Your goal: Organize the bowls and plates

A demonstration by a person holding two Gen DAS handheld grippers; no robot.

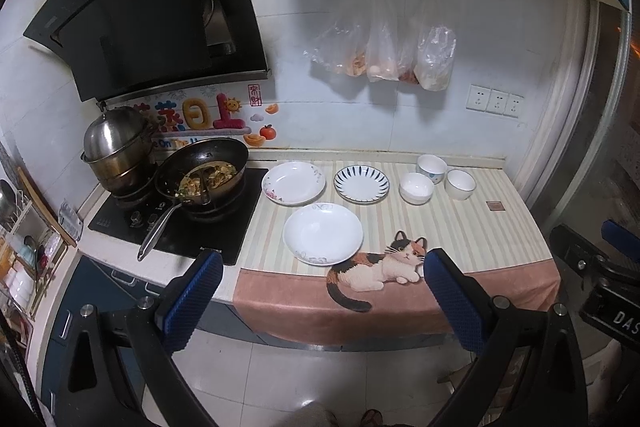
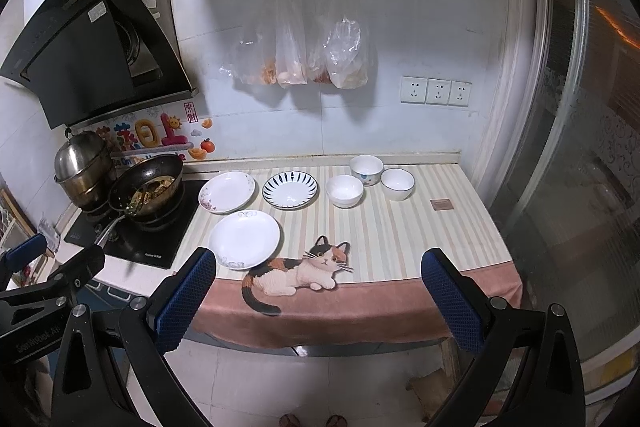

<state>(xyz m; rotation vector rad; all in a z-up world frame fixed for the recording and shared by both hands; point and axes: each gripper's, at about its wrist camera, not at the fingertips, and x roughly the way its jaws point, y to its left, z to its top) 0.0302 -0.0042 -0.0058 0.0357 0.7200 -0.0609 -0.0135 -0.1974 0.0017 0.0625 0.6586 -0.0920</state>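
On a striped cat mat (image 1: 460, 227) (image 2: 400, 227) lie three plates: a white plate (image 1: 323, 233) (image 2: 244, 238) at the front, a flowered plate (image 1: 293, 183) (image 2: 227, 191) behind it, and a blue-striped plate (image 1: 361, 183) (image 2: 290, 189). To the right stand three bowls: a plain white bowl (image 1: 416, 187) (image 2: 344, 190), a blue-dotted bowl (image 1: 431, 169) (image 2: 366, 169) and a blue-rimmed bowl (image 1: 460, 184) (image 2: 397, 183). My left gripper (image 1: 322, 269) and right gripper (image 2: 318, 265) are open and empty, held off the counter's front edge.
A wok with food (image 1: 202, 177) (image 2: 147, 189) and a steel pot (image 1: 114, 147) (image 2: 82, 167) sit on the black cooktop (image 1: 224, 227) at the left. Plastic bags (image 1: 384, 47) hang on the back wall. A dish rack (image 1: 20, 247) stands at the far left. A small brown coaster (image 1: 496, 206) lies at the right.
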